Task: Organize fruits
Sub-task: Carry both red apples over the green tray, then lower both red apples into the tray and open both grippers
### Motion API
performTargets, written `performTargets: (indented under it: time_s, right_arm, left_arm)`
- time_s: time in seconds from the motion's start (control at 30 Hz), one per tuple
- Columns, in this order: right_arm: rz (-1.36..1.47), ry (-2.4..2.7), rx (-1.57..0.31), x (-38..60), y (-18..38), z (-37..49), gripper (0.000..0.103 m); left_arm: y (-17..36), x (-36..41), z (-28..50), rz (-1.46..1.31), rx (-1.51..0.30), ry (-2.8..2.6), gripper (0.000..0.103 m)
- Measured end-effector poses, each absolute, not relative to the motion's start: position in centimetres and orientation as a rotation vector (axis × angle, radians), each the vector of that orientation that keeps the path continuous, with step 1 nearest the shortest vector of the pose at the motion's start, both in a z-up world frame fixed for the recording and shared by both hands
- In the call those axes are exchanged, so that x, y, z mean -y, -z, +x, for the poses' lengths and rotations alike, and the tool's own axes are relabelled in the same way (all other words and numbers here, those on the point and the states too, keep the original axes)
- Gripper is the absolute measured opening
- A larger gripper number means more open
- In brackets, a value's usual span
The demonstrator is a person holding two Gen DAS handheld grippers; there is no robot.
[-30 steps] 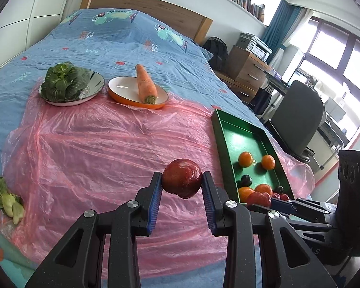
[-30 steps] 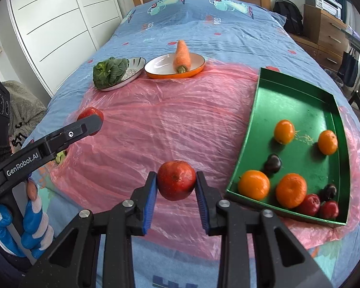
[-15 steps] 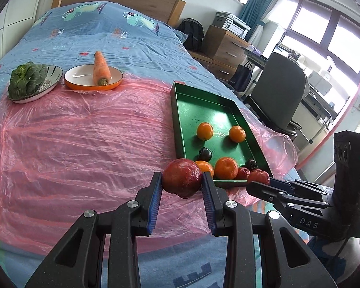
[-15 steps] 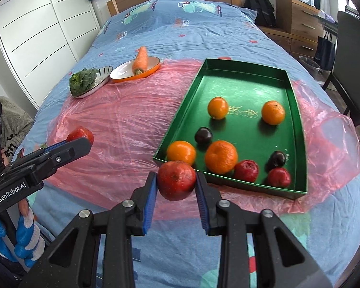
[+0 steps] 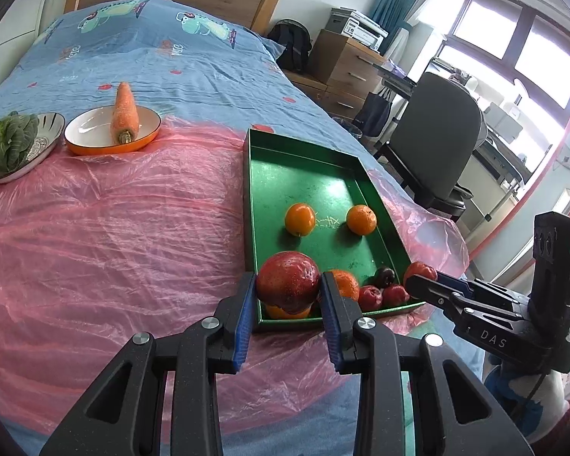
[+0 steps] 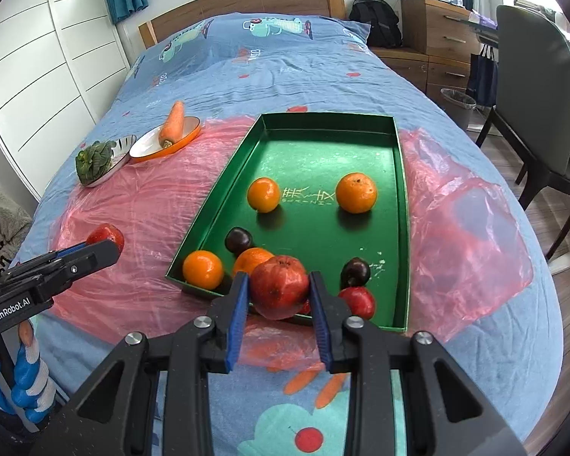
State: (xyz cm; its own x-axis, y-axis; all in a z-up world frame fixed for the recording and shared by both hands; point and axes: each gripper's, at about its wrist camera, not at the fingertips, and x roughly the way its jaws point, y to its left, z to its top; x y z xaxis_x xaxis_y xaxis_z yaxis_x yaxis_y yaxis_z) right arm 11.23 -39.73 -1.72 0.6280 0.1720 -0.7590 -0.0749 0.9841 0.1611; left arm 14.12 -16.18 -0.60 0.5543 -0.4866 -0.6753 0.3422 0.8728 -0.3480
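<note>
My left gripper [image 5: 288, 290] is shut on a red apple [image 5: 288, 281], held above the near left corner of the green tray [image 5: 304, 174]. My right gripper [image 6: 279, 292] is shut on another red apple [image 6: 279, 288], held above the tray's [image 6: 323, 152] near edge. The tray holds several oranges [image 6: 263, 194], dark plums [image 6: 238, 240] and small red fruits [image 6: 357, 301]. The left gripper with its apple shows in the right wrist view [image 6: 104, 241]; the right gripper with its apple shows in the left wrist view [image 5: 418, 274].
The tray lies on a pink plastic sheet [image 5: 114, 228] over a blue bed. An orange bowl [image 5: 95, 140] holds a carrot [image 5: 123, 112]; a striped bowl [image 5: 43, 144] holds leafy greens [image 5: 7, 144]. An office chair [image 5: 433, 140] stands to the right of the bed.
Both grippers, each still holding its apple, have moved toward the green tray and now hang over its near edge.
</note>
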Motion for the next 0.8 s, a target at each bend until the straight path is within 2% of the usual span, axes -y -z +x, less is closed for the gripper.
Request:
performTargets:
  time_s: [0.63, 0.8]
  right_arm:
    - [0.107, -0.101, -0.874, 42.5, 6.1, 17.5, 0.051]
    - [0.088, -0.093, -0.923, 42.8, 7.2, 19.7, 0.051]
  left_arm:
    - [4.0, 23.8, 20.6, -0.003, -0.890, 0.465, 0.028]
    - [5.4, 25.0, 21.7, 0.010, -0.928, 0.469, 0.028]
